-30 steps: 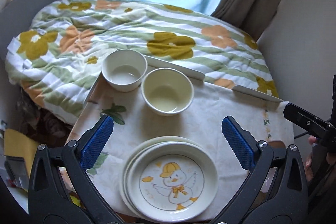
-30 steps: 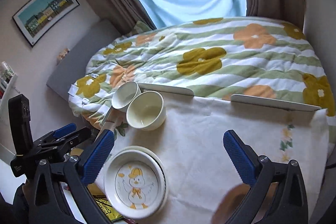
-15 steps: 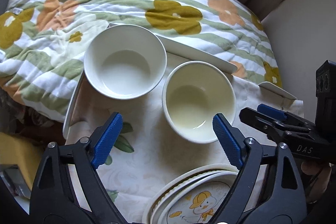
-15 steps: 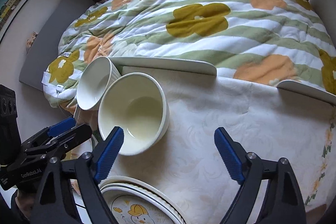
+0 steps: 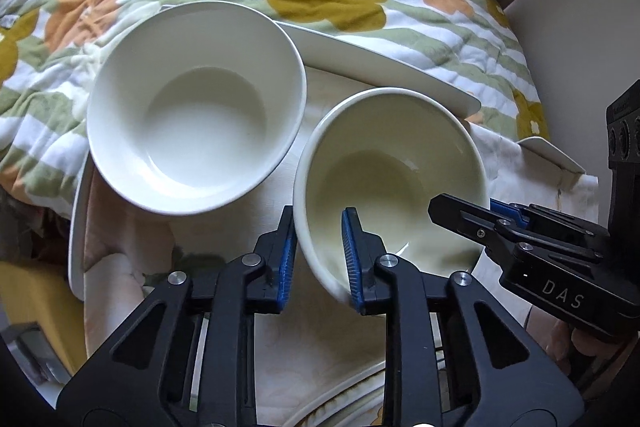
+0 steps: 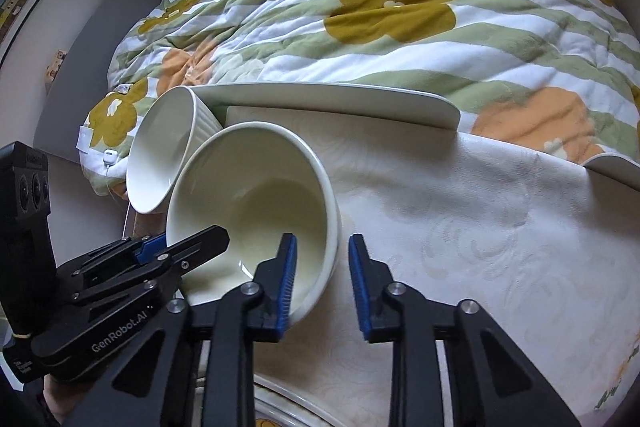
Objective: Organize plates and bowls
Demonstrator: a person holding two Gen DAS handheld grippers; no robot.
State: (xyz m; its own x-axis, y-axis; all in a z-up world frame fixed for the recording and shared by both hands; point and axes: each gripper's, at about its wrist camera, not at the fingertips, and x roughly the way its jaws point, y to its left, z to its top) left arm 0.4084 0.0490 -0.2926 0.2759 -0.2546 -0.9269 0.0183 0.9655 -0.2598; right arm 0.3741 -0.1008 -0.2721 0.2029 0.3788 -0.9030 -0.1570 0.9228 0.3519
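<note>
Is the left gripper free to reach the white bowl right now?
Probably not yet. The left gripper has just been closing on the rim of the cream bowl, so it is occupied. The white bowl sits close beside it, uncovered; letting go first should free the way.

Soft daylight enters from the window at the top of both frames, giving mild highlights inside the pale bowl [image 5: 384, 187] and faint shadows beneath it. Fisheye bending curves everything, and the corners go black. Focus is sharp throughout.
</note>
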